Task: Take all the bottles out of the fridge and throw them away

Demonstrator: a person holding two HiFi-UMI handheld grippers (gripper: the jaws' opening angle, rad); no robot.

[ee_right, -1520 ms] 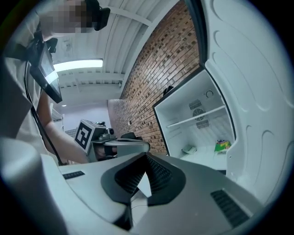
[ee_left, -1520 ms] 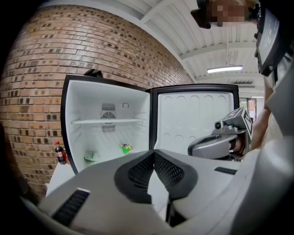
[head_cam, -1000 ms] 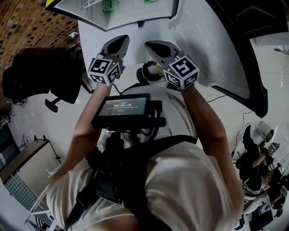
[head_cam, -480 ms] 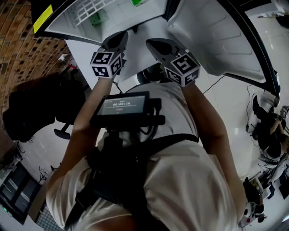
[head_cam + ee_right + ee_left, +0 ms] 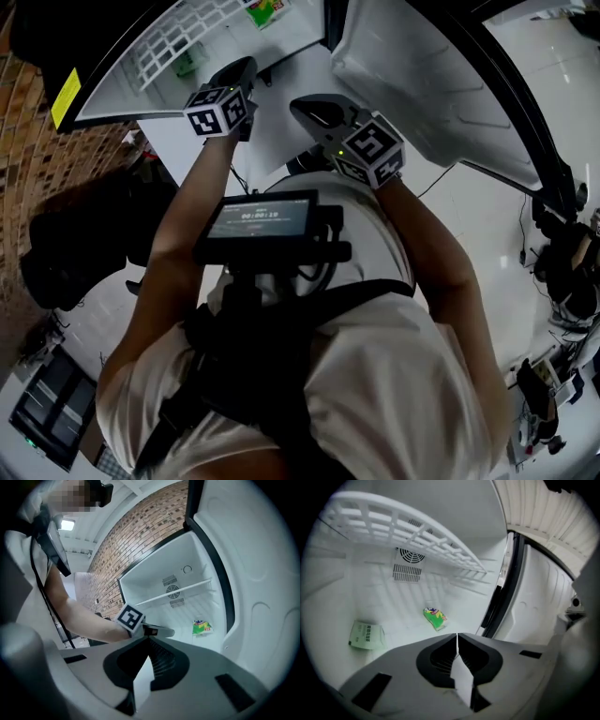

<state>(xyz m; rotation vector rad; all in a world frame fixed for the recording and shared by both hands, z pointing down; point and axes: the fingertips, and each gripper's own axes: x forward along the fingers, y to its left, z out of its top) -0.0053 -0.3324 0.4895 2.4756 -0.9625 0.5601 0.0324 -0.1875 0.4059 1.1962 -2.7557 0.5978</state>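
Two bottles lie on the floor of the open fridge. A bright green one (image 5: 435, 618) (image 5: 201, 627) rests near the middle, and a pale one with a light green label (image 5: 367, 635) lies to its left. In the head view the green bottle (image 5: 265, 11) shows at the top edge. My left gripper (image 5: 457, 634) (image 5: 242, 67) reaches into the fridge mouth, short of both bottles. Its jaws are almost together, starting to open, and nothing is between them. My right gripper (image 5: 149, 638) (image 5: 302, 106) hangs back outside the fridge, shut and empty.
A white wire shelf (image 5: 408, 531) spans the fridge above the bottles. The fridge door (image 5: 422, 84) stands open on the right. A brick wall (image 5: 140, 536) is on the left, with a black chair (image 5: 84, 234) on the floor beside me.
Both grippers have risen towards the fridge. The left one has gone further forward, into the opening. The fridge interior has come into fuller view.
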